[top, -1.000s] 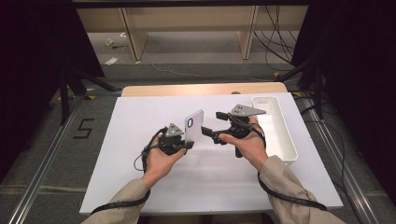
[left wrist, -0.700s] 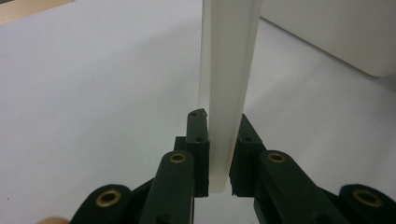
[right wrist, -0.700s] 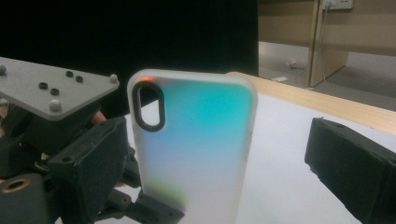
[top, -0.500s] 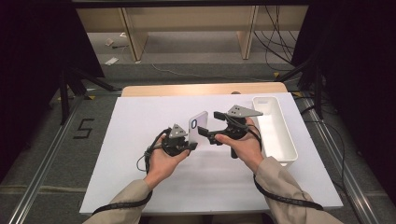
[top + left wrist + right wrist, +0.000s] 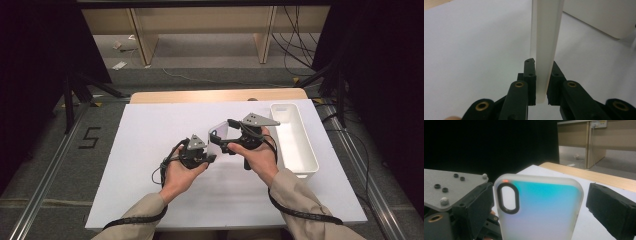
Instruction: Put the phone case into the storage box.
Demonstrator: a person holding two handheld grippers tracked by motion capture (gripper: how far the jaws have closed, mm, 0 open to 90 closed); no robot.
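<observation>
A translucent white phone case (image 5: 218,136) with an oval camera hole stands on edge above the table. My left gripper (image 5: 201,153) is shut on its lower end; in the left gripper view the case (image 5: 545,47) rises edge-on between the pressing pads of that gripper (image 5: 541,75). My right gripper (image 5: 231,136) stands open around the case's upper end. In the right gripper view the case (image 5: 541,210) faces me, glowing teal, with one jaw of the right gripper (image 5: 540,203) close by its left edge and the other well clear on the right.
A long white bin (image 5: 296,142) lies at the table's right side, just beyond the right hand, and its wall (image 5: 599,17) shows past the case. White sheet (image 5: 145,135) covers the table; a wooden edge (image 5: 200,96) runs along the back. The left gripper's grey plate (image 5: 449,187) sits left of the case.
The case has turned from a broad tilted face to a lower, more edge-on pose. Both hands have drawn slightly closer, with the right gripper's jaws now around the case's upper end.
</observation>
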